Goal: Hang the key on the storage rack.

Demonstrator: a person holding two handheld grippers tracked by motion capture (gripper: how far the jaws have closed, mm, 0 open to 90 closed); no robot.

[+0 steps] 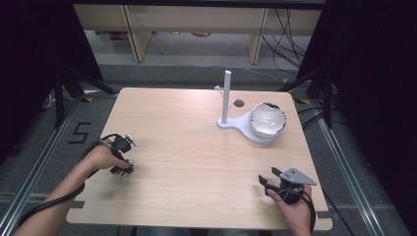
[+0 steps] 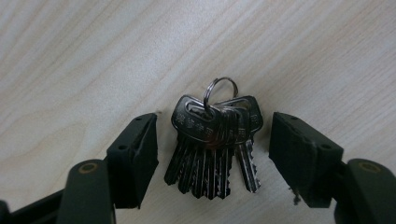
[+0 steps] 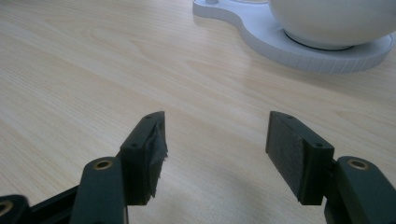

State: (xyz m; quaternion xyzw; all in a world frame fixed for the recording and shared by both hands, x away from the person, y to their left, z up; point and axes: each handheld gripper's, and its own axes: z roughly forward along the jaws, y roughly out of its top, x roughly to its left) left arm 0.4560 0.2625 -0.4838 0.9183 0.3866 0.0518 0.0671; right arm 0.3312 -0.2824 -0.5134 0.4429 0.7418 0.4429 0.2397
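I see silver keys [image 2: 212, 149] on a silver ring, lying on my pale wood-grain table [image 1: 187, 147]; both grippers' jaws are black (matte), the bowl [image 1: 268, 119] is white with a dark speckled rim, its stand [image 1: 246, 129] plain white

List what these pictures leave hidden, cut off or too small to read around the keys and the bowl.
- Bunch of keys: stamped lettering too blurred to read in the left gripper view; in the high view the left gripper covers them.
- Bowl: top cut off by the right gripper view's edge.
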